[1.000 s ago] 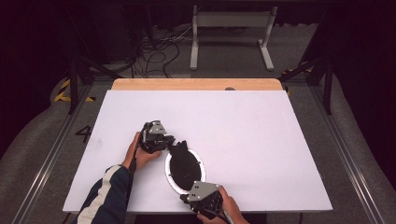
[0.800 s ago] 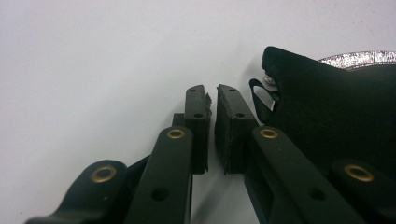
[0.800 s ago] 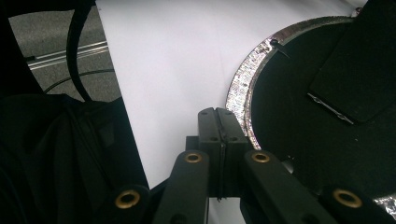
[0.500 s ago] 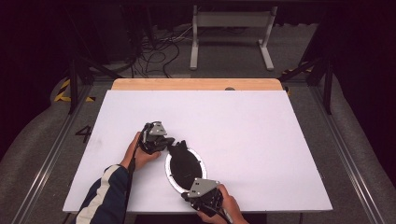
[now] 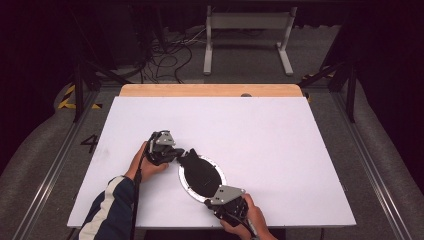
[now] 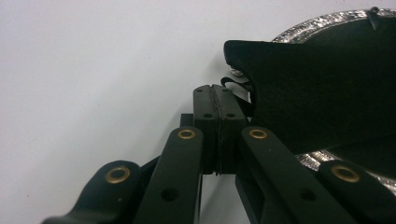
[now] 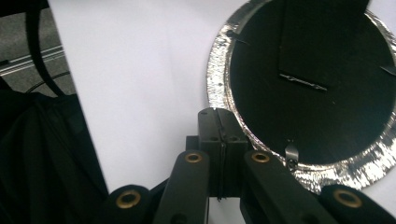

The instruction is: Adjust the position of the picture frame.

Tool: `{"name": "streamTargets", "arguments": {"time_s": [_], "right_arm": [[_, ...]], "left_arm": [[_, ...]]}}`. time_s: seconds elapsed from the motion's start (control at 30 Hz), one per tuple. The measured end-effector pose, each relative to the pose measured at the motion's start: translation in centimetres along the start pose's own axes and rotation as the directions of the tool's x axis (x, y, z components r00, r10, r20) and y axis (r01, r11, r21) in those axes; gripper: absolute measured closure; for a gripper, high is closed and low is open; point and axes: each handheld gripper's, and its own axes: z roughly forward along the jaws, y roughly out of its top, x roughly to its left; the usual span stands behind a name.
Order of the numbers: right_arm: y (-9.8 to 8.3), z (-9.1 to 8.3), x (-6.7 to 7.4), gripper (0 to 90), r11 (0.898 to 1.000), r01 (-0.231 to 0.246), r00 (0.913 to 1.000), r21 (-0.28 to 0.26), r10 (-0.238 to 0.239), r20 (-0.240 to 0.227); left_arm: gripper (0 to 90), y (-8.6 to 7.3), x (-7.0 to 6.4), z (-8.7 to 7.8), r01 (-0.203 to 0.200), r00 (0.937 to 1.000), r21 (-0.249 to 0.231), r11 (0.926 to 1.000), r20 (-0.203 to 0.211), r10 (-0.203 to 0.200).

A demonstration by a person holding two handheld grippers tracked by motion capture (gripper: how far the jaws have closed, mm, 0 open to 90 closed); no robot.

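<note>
On the white table (image 5: 280,150) lies a round silver-rimmed frame (image 5: 201,176) with a black back panel, and a gripper sits at each end of it.

The left gripper (image 6: 215,100) has its jaws pressed together, nothing visibly pinched between them. Just ahead of the jaw tips and to their right rises a black flap (image 6: 317,93) (apparently the frame's fold-out stand, lifted off the back panel), with the foil-like silver rim showing above and below it. A small dark wire or clip lies right at the tips, though whether the jaws touch it cannot be told. In the high view this gripper (image 5: 176,151) rests at the frame's far-left end, held by a hand (image 5: 146,164) in a dark sleeve with white stripes.

The right gripper (image 7: 218,122) also has its jaws closed on each other, tips just beside the silver rim (image 7: 219,65), the black panel ahead and to the right. In the high view it (image 5: 216,196) sits at the frame's near edge.
</note>
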Motion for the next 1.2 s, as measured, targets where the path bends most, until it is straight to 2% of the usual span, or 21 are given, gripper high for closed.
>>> {"name": "streamTargets", "arguments": {"time_s": [0.3,0.47,0.57,0.63,0.73,0.8,0.83,0.87,0.93,1.0,1.1,1.2], "right_arm": [[-0.6,-0.7,-1.6,90.0,0.999,-0.040,0.9983,0.005,0.039,0.042],[-1.2,-1.3,-3.0,90.0,0.998,-0.068,0.9934,0.005,0.068,0.092],[-1.5,-1.6,-3.6,90.0,0.997,-0.079,0.9912,0.004,0.078,0.107],[-1.8,-1.9,-4.5,90.0,0.995,-0.100,0.9857,0.002,0.098,0.137],[-2.0,-2.1,-5.1,90.0,0.994,-0.108,0.9819,0.000,0.107,0.156],[-2.4,-2.4,-6.0,90.0,0.991,-0.133,0.9743,-0.009,0.133,0.182],[-2.6,-2.5,-6.5,90.0,0.988,-0.155,0.9704,-0.019,0.156,0.184],[-2.6,-2.5,-6.5,90.0,0.988,-0.155,0.9704,-0.019,0.156,0.184],[-2.9,-2.6,-7.2,90.0,0.979,-0.201,0.9685,-0.036,0.204,0.143],[-2.8,-2.6,-7.1,90.0,0.982,-0.187,0.9704,-0.030,0.189,0.150],[-2.6,-2.5,-6.2,90.0,0.987,-0.157,0.9783,-0.019,0.158,0.134],[-2.4,-2.3,-5.8,90.0,0.988,-0.153,0.9810,-0.018,0.154,0.118]], "left_arm": [[89.5,0.0,0.0,-0.1,0.002,0.9999,0.009,1.0000,0.017,-0.002],[89.0,0.0,-0.2,-0.2,0.000,0.9996,0.011,0.9999,0.027,0.000],[88.5,0.0,-0.3,-0.1,0.002,0.9994,0.011,0.9999,0.035,-0.003],[88.3,0.0,-0.4,-0.1,0.003,0.9993,0.011,0.9999,0.037,-0.003],[88.4,0.0,-0.5,-0.2,0.001,0.9991,0.011,0.9999,0.041,-0.001],[88.9,-0.1,-0.6,-0.2,0.011,0.9990,0.010,0.9999,0.042,-0.012],[89.0,-0.1,-0.6,-0.2,0.014,0.9990,0.011,0.9998,0.043,-0.014],[89.0,-0.1,-0.6,-0.2,0.014,0.9990,0.011,0.9998,0.043,-0.014],[89.1,-0.1,-0.7,-0.2,0.007,0.9992,0.012,0.9999,0.039,-0.008],[88.8,-0.1,-0.8,-0.2,0.007,0.9992,0.013,0.9999,0.039,-0.007],[88.8,-0.2,-0.7,-0.3,0.006,0.9989,0.013,0.9999,0.047,-0.007],[88.8,-0.2,-0.8,-0.3,0.008,0.9988,0.014,0.9999,0.049,-0.008]]}}
